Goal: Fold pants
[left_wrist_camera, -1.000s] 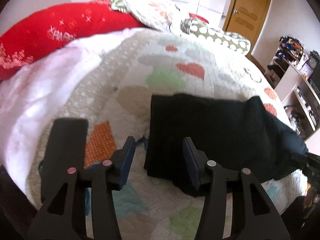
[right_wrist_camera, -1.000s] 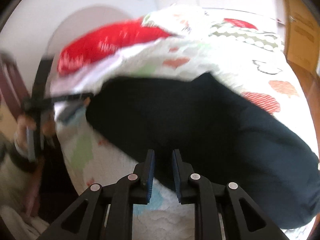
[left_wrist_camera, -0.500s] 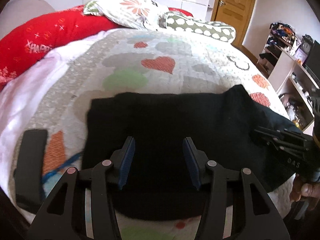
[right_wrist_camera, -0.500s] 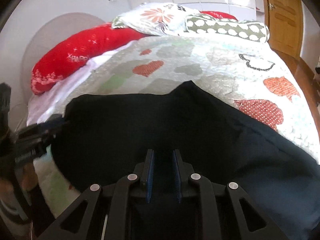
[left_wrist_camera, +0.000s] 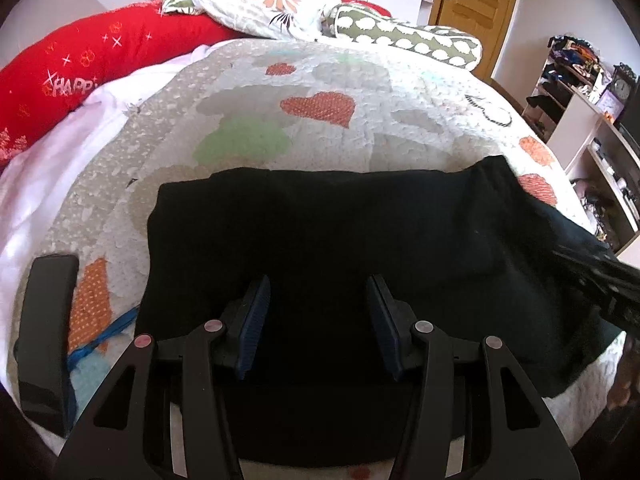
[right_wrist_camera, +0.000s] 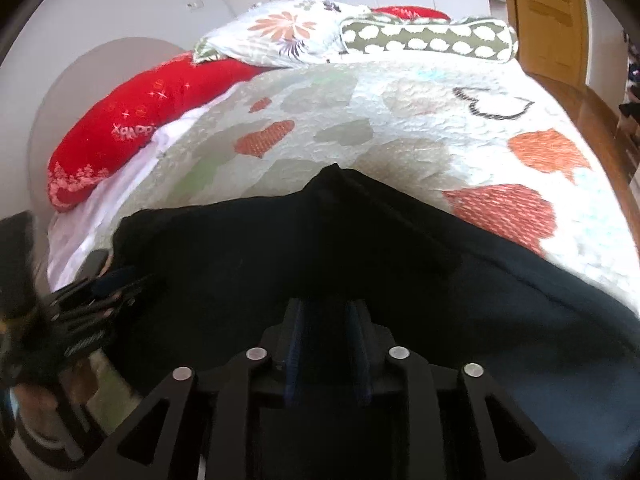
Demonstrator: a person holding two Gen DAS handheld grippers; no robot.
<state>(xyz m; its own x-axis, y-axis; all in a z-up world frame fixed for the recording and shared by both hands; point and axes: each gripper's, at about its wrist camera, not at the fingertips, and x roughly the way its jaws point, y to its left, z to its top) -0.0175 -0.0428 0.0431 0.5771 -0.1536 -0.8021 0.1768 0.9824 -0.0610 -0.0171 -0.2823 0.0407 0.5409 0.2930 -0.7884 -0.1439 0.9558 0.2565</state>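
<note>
Left wrist view: left gripper (left_wrist_camera: 318,322) w/ jaws spread wide, nothing between the blue pads (left_wrist_camera: 253,326), poised over near part of black pants (left_wrist_camera: 340,236). Pants laid flat as a folded dark slab on heart-print quilt (left_wrist_camera: 352,80), near edge reaching front edge of bed; far edge roughly straight, w/ a raised corner at far right. Right gripper (left_wrist_camera: 600,280) seen at right edge of frame, at pants' right end; contact w/ cloth cannot be told from here.

Right wrist view: right gripper (right_wrist_camera: 326,344) w/ jaws partly apart, a gap showing between pads; all black beneath, so whether any cloth is caught cannot be told. Pants (right_wrist_camera: 360,248) filling lower half of view, peaked fold at top centre, right portion running out toward frame's lower right. Left gripper (right_wrist_camera: 86,320) blurred at lower left, by pants' left end.

Surroundings: red bolster (left_wrist_camera: 80,64) w/ white lettering along left side of bed; floral pillow (left_wrist_camera: 264,4) and green dotted pillow (left_wrist_camera: 412,36) at head; white sheet (left_wrist_camera: 52,152) under quilt at left; flat black object (left_wrist_camera: 44,332) lying on quilt left of pants, w/ blue cord (left_wrist_camera: 104,332) beside it; wooden door (left_wrist_camera: 476,4) and shelf unit (left_wrist_camera: 588,120) at right.
</note>
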